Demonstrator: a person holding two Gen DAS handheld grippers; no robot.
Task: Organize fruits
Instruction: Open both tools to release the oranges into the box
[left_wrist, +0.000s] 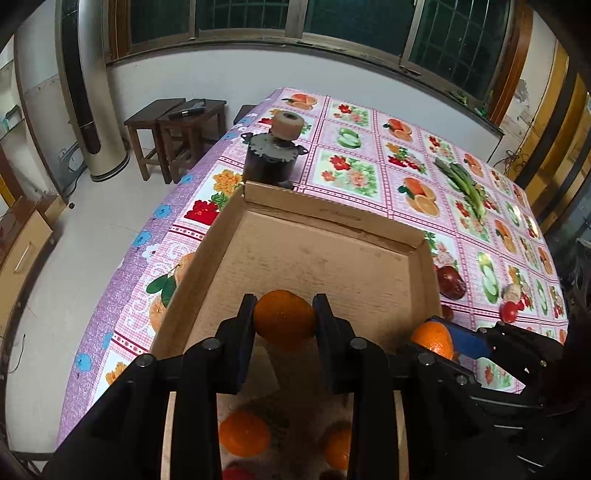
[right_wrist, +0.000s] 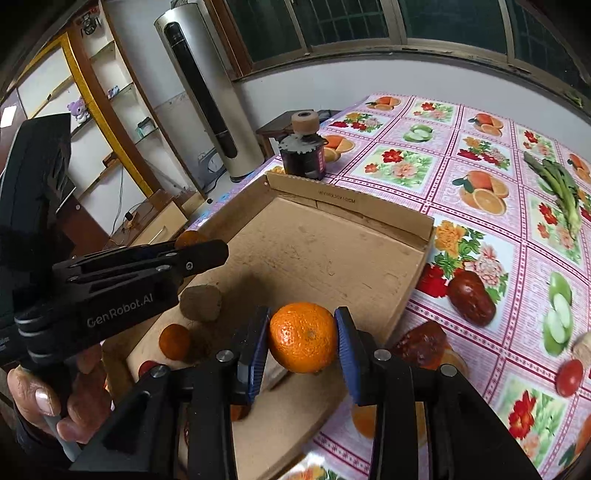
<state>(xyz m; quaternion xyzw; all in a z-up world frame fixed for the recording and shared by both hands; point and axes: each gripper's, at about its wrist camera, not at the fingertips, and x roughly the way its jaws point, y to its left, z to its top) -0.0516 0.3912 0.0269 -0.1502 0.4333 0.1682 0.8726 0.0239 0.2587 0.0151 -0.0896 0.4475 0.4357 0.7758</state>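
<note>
Left gripper (left_wrist: 284, 319): jaws closed on an orange (left_wrist: 285, 319), pads touching both its sides, held above the near end of the cardboard tray (left_wrist: 325, 254). Below it, blurred, two more oranges: one (left_wrist: 244, 432) at lower left, another (left_wrist: 338, 446) at lower right.

Right gripper (right_wrist: 303, 338): jaws closed on a second orange (right_wrist: 303, 336), blue pads against both sides, held over the tray's near right edge. Same fruit shows in the left wrist view at right, partly hidden.

In the right wrist view the left gripper (right_wrist: 199, 254) comes in from the left, a hand (right_wrist: 51, 398) on its handle. Under it, inside the tray: a small orange (right_wrist: 174, 341) and a brown round lump (right_wrist: 201, 302), the two near each other; identity of the lump unclear.

Tray floor beyond the grippers shows bare cardboard to the far wall.

Just right of the tray, on the patterned tablecloth (right_wrist: 480, 155): a dark red fruit (right_wrist: 471, 298). Farther right, a small red tomato (right_wrist: 569, 376). Well apart, toward the far right, a bundle of green stalks (right_wrist: 557, 184).

Just beyond the tray's far left corner: a dark cylindrical motor-like object (left_wrist: 271, 158) with a tan roller on top.

Beyond the table edge: wooden stools (left_wrist: 173, 129) and a tall standing air conditioner (right_wrist: 207, 92) by the wall
</note>
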